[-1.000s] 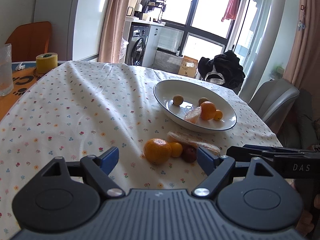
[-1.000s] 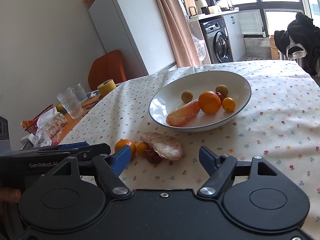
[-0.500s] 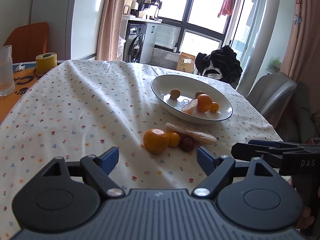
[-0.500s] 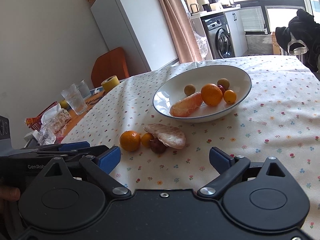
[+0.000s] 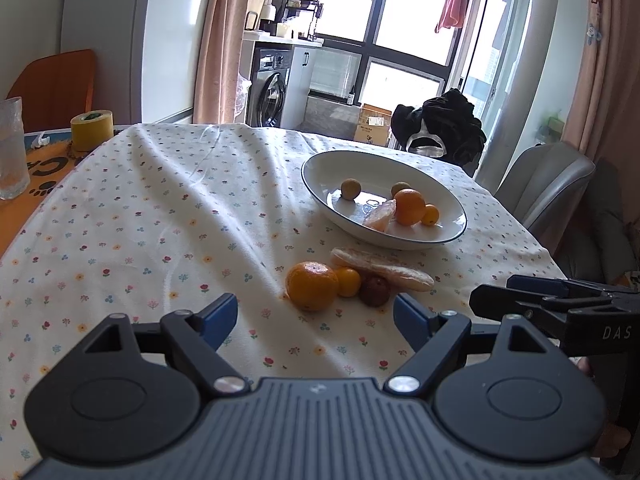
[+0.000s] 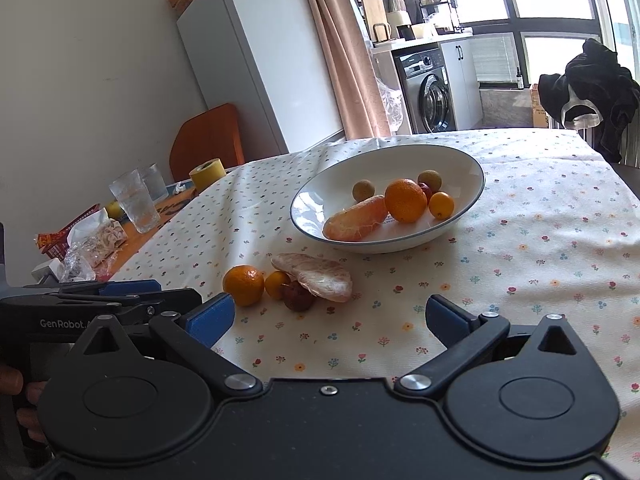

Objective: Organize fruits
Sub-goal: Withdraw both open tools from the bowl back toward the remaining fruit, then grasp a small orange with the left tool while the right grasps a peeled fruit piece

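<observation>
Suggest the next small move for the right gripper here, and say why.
Probably ease the right gripper forward and down over the peeled pomelo segment. Its jaws are opening with nothing between them, and that segment lies nearest ahead on the tablecloth, over a dark red fruit, outside the white bowl that already holds fruit.

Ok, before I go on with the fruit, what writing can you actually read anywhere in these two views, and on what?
"DAS" on the side of the right claw, cut off at the picture's edge.
"GenRobot." on the side of the left claw, cut off behind the right claw's arm.
Big dark letters on the orange mat, only partly visible, not readable.
Label on the cardboard box: too small to read.
</observation>
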{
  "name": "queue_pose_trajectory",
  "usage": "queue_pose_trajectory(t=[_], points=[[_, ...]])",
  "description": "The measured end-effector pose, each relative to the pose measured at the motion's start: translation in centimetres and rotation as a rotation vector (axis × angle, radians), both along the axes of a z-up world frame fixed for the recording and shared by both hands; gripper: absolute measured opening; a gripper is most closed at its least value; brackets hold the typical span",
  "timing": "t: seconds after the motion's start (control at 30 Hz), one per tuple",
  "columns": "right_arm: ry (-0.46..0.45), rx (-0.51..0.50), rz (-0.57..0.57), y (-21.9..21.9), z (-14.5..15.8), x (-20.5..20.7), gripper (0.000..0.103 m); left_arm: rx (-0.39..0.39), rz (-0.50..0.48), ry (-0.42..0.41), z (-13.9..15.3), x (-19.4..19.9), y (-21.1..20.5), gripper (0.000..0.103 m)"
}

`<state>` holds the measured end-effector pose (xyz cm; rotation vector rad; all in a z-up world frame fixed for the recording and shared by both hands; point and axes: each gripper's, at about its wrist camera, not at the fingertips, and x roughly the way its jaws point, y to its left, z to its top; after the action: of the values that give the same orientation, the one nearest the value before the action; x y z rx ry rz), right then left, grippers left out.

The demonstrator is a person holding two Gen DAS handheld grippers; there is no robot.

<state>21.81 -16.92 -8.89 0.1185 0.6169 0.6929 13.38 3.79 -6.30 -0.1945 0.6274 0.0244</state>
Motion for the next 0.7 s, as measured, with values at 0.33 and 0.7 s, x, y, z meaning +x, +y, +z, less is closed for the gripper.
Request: queue_pose_trajectory(t=[0.33, 0.7], points=[[0.015, 0.008, 0.007, -0.3, 0.2, 0.7, 0.103, -0.022, -0.01, -0.002, -0.2, 1.2, 0.1, 0.084], [0.048, 0.023, 0.052, 0.4, -0.2, 2.0, 0.09, -0.041, -0.006, 0.004, -1.0, 2.9, 0.4, 0.076]])
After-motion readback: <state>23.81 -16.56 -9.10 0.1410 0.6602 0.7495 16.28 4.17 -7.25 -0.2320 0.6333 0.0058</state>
